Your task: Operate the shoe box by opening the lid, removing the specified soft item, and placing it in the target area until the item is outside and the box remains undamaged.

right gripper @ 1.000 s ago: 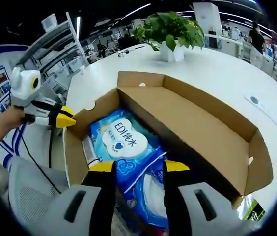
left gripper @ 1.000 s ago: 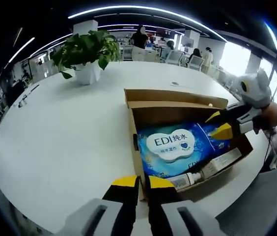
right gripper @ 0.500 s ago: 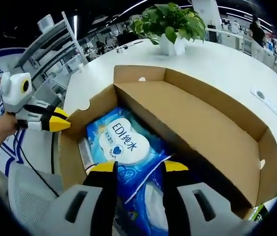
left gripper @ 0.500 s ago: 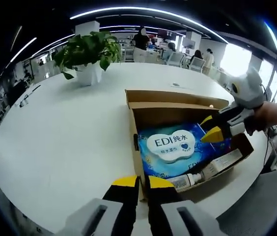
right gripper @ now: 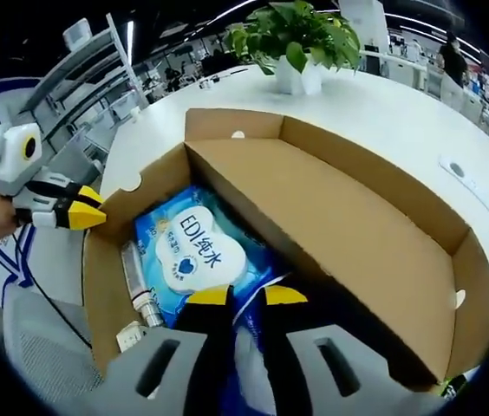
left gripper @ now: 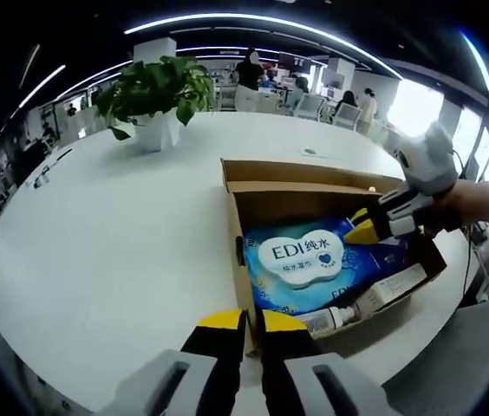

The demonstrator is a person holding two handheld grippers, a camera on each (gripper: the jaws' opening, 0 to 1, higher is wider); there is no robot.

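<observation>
**Right gripper pinching the wet-wipe pack inside the open shoe box**

The cardboard shoe box (left gripper: 253,186) sat on a white table (left gripper: 97,251) with its lid (right gripper: 357,225) folded fully back. Inside lay a blue pack of wet wipes (right gripper: 188,256) with a white label printed "EDI", and a slim white tube (right gripper: 136,286) lay beside it along the box wall.

In the right gripper view, the right gripper (right gripper: 236,297) was down in the box with its yellow-tipped jaws drawn close together on the near edge of the wipes pack, a fold of blue wrapper caught between them. The left gripper view showed the same gripper reaching into the box from the far side.

The left gripper (left gripper: 243,322) hovered just outside the box's near wall, its jaws pressed nearly together with nothing between them.

A potted green plant (left gripper: 153,91) stood farther back on the table, well apart from the box.
</observation>
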